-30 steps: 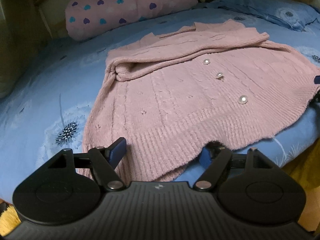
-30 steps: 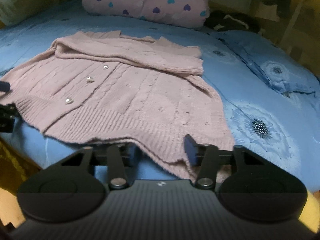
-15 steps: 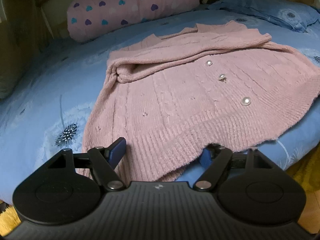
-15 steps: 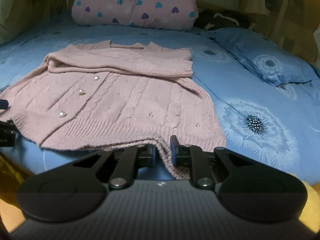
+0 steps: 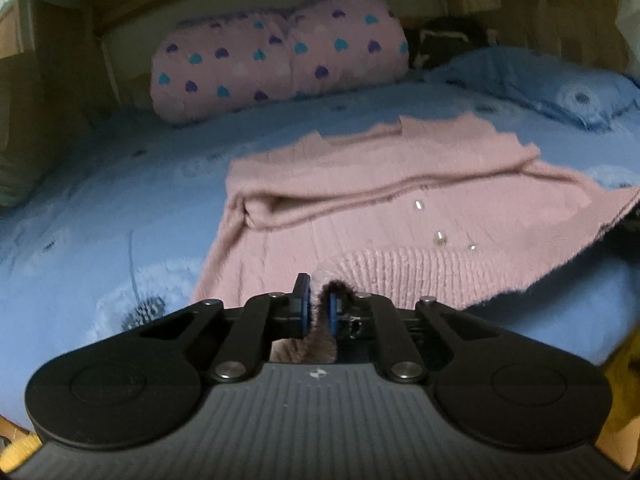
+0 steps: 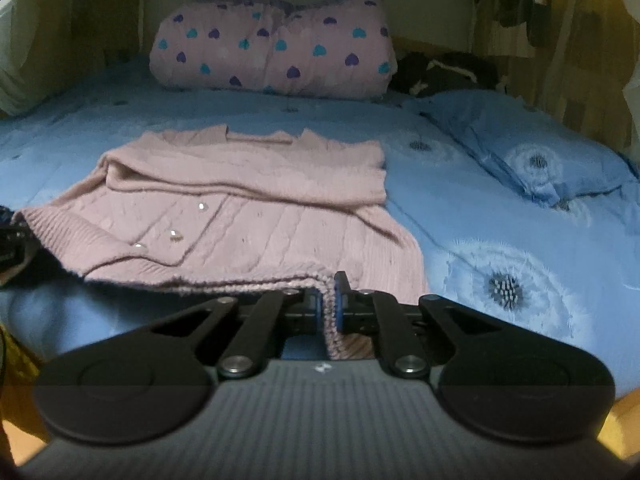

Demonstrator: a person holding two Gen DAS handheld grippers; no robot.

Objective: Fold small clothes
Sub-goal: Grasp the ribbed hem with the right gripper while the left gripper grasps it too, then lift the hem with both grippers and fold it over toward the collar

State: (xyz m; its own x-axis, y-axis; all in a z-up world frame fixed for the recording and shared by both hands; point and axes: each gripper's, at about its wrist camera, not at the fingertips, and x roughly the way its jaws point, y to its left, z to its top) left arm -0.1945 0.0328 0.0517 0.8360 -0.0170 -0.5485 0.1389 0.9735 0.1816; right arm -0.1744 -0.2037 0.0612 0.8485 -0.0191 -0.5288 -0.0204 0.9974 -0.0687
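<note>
A pink knitted cardigan [image 5: 380, 184] with pearl buttons lies on the blue bed, its sleeves folded across the chest. It also shows in the right wrist view [image 6: 248, 200]. My left gripper [image 5: 318, 308] is shut on the ribbed bottom hem at one corner. My right gripper [image 6: 328, 306] is shut on the hem at the other corner. The hem is lifted off the sheet between the two grippers.
A pink pillow with hearts [image 5: 280, 60] stands at the headboard; it also shows in the right wrist view [image 6: 272, 48]. A blue pillow [image 6: 528, 152] lies at the right. The blue bedsheet [image 5: 100, 208] with dandelion prints surrounds the cardigan. Dark clothes [image 6: 444, 72] lie at the back.
Both grippers have closed on the cardigan's bottom hem, the right one first, the left one after. The hem has risen off the sheet and both views have tilted upward.
</note>
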